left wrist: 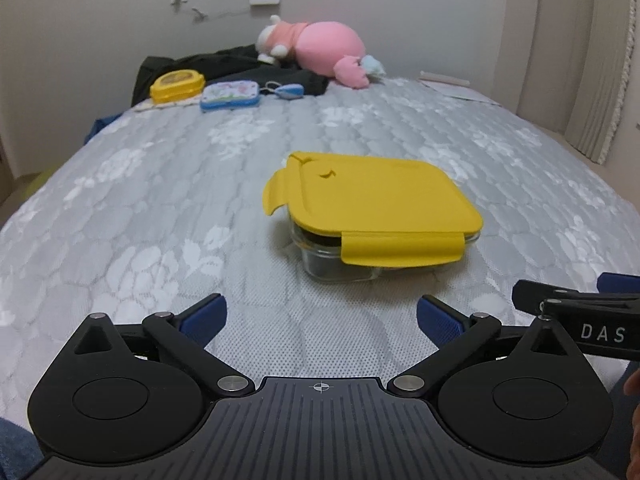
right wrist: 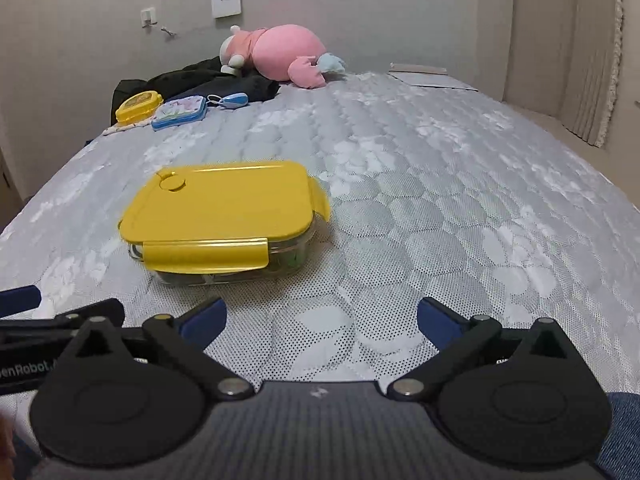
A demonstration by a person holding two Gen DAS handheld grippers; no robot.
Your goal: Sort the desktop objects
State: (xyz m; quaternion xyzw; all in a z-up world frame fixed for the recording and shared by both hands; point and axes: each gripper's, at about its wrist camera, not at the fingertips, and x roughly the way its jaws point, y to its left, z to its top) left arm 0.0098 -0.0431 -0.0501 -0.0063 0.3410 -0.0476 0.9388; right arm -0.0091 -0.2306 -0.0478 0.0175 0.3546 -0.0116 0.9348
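A glass container with a yellow lid [left wrist: 376,208] sits on the grey quilted mattress [left wrist: 160,220], lid on, side flaps sticking out. It also shows in the right wrist view [right wrist: 224,208]. My left gripper [left wrist: 320,316] is open and empty, a short way in front of the container. My right gripper [right wrist: 320,316] is open and empty, to the right of the container. Part of the right gripper [left wrist: 576,312] shows at the right edge of the left wrist view. Part of the left gripper [right wrist: 60,320] shows at the left edge of the right wrist view.
At the far end lie a small yellow box [left wrist: 176,85], a blue-rimmed flowered tin [left wrist: 230,95], a blue keyring item [left wrist: 290,91], dark clothing [left wrist: 224,62] and a pink plush toy [left wrist: 316,50]. Papers [right wrist: 428,76] lie at the far right corner. A wall [left wrist: 360,0] stands behind.
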